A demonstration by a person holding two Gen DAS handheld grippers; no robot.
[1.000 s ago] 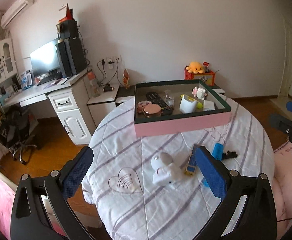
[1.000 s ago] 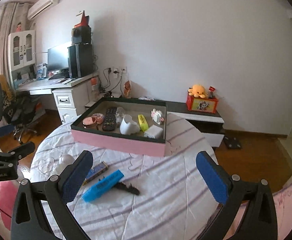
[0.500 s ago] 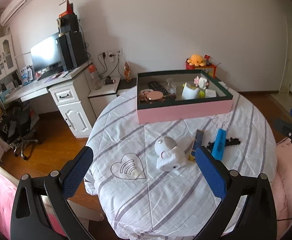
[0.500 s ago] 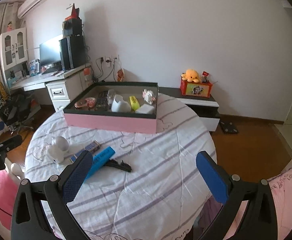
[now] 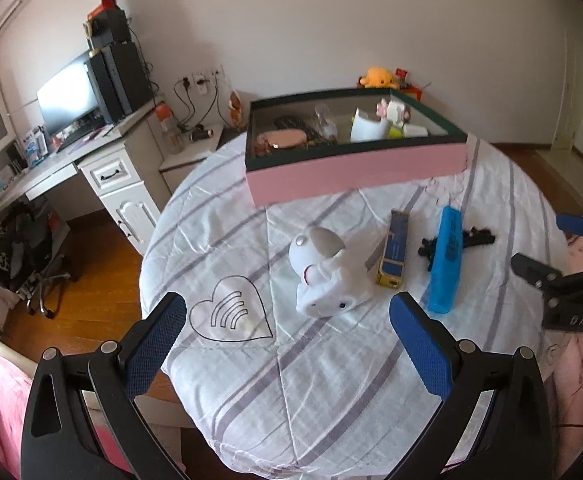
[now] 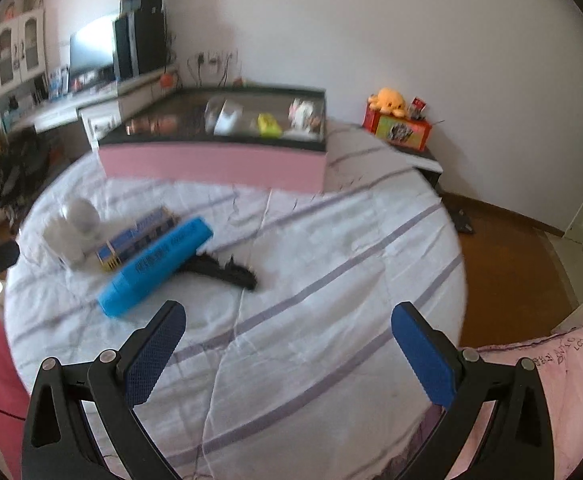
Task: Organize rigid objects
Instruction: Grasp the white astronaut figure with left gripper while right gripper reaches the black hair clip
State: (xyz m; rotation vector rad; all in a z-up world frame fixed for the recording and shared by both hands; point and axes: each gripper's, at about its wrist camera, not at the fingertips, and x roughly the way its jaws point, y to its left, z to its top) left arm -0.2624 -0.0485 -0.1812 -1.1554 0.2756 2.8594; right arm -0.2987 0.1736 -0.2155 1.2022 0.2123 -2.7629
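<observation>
Both grippers lowered toward the loose items
My left gripper [image 5: 283, 336] and right gripper [image 6: 287, 336] gape empty; white astronaut-shaped plastic toy [image 5: 325, 276] now nearer, at 12 o'clock

Wrinkled striped cloth on the table [image 5: 331, 380], glossy white plastic figure [image 5: 323, 276], polished wood floor [image 5: 91, 280].

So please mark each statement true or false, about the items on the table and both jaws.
1. The blue marker lies across a black hair clip. True.
2. The white astronaut figure is inside the pink box. False: it lies on the tablecloth.
3. The left gripper has jaws shut on the blue-and-gold box. False: open, empty.
4. The right gripper is open. True.
5. A white mug sits in the pink box. True.
</observation>
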